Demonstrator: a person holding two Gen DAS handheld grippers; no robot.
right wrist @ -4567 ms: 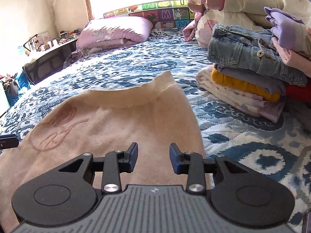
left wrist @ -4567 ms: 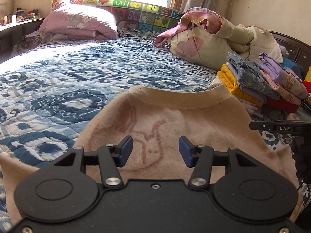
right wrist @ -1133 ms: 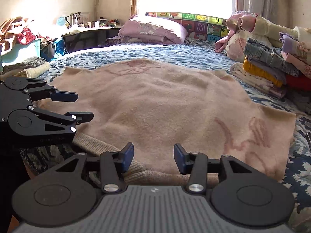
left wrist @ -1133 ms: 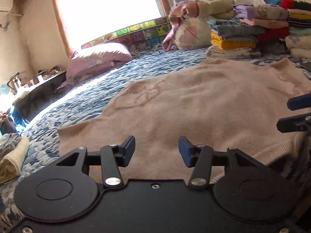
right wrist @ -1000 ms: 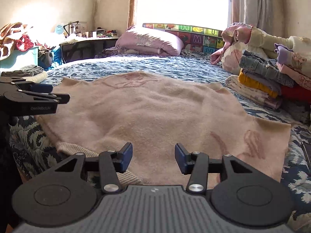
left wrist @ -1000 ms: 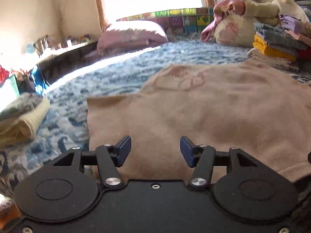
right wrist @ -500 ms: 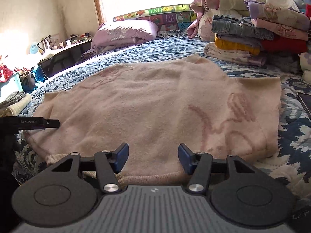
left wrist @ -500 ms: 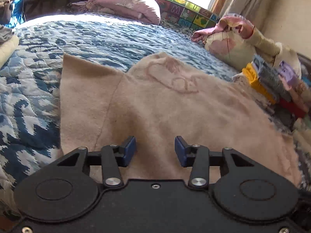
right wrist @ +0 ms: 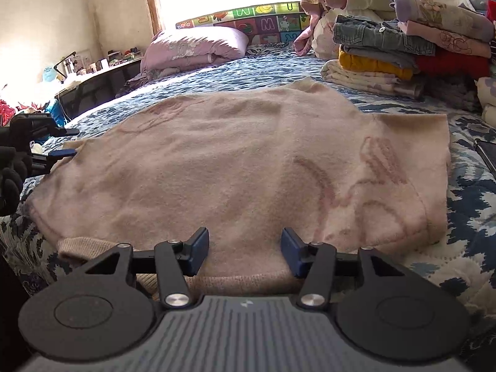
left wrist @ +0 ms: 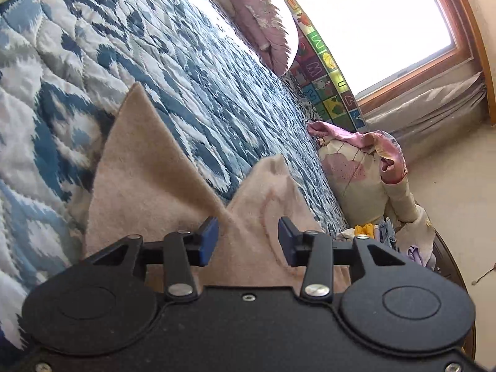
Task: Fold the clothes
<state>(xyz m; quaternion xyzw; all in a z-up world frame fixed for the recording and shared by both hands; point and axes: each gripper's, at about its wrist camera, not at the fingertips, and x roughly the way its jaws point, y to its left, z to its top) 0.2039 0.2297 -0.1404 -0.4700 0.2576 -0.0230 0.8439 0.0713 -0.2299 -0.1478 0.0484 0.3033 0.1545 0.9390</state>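
Observation:
A beige sweater (right wrist: pixel 241 155) with a faint pink pattern lies spread flat on the blue-and-white quilt (right wrist: pixel 465 210). My right gripper (right wrist: pixel 245 248) stands open just over the ribbed hem at the near edge, with nothing pinched. My left gripper (right wrist: pixel 74 142) is at the far left in the right wrist view, by the tip of the left sleeve, one finger above the other. A gloved hand (right wrist: pixel 9 176) holds it. In the left wrist view the picture is rolled. The left gripper (left wrist: pixel 248 240) is open over the sweater (left wrist: pixel 148 186) where sleeve and body meet.
A stack of folded clothes (right wrist: pixel 403 49) stands at the back right of the bed, with a bundle of loose garments (left wrist: pixel 365 167) behind it. A pink pillow (right wrist: pixel 192 49) and a colourful letter mat (right wrist: pixel 263 15) lie under the window. A cluttered desk (right wrist: pixel 93 77) stands left.
The left gripper has moved along the bed toward the left sleeve and rolled over sideways, its jaws a little narrower. The right gripper has stayed at the hem, rolling slightly.

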